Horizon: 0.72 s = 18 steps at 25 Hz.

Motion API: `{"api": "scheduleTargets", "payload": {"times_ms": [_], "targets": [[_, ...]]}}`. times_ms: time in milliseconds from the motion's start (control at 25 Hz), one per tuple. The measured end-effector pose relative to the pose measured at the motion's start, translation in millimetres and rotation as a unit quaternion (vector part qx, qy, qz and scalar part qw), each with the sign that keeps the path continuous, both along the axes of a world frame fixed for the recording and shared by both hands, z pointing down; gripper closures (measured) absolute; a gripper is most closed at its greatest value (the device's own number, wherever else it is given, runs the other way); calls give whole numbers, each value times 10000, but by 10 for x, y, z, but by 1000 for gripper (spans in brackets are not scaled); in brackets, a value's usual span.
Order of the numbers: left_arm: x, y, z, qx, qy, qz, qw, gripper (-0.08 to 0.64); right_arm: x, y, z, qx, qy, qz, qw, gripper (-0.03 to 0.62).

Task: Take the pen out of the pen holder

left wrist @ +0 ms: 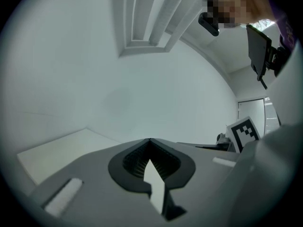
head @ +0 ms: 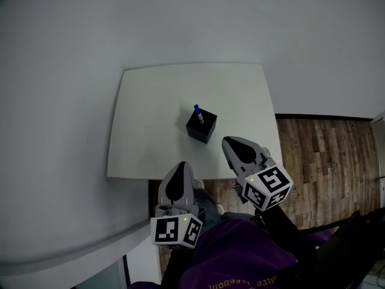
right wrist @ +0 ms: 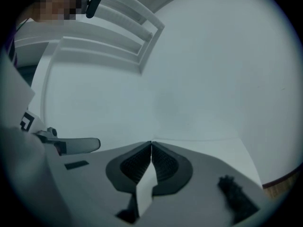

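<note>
**Both jaws shut, pen not yet reached**

The pen [head: 198, 114] stands in the holder [head: 201, 126] with its blue end up, leaning a little to the far left. The holder sits loose on the bench [head: 144, 107], about mid-bench and toward my near side.

My right hand-held gripper [head: 236, 146] is the closer one. It hovers just near and to the right of the holder without touching it. My left hand-held gripper [head: 180, 172] hangs over the bench's near edge, near-left of the holder and further from it. Each gripper's own view shows its jaws pressed together tip to tip with nothing between them.

What worries me most is going in like this. I judge that with the tips closed I would shove the pen's top aside or tip the holder instead of taking hold, so the jaws must be spread before I close the gap.

The holder looks small and nothing pins it down. If I pull the pen at a slant rather than along its lean, it may jam against the rim and drag or lift the holder with it. Steadying the holder with my left gripper would guard against that.

A pinch on the very tip of the blue end could also slip, so a lower grip seems safer.
</note>
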State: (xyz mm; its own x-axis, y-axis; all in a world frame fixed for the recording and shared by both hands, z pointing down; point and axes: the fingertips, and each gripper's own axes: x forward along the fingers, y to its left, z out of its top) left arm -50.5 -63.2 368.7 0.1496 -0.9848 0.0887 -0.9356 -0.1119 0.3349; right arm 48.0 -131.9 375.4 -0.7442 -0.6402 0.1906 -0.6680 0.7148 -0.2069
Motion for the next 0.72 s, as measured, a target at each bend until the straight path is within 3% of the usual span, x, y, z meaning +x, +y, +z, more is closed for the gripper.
{"api": "scheduleTargets", "payload": {"times_ms": [720], "targets": [[-627, -1136, 77, -57, -20, 193, 9998, 555, -641, -1050, 287, -87, 483, -120, 9987, 581]]}}
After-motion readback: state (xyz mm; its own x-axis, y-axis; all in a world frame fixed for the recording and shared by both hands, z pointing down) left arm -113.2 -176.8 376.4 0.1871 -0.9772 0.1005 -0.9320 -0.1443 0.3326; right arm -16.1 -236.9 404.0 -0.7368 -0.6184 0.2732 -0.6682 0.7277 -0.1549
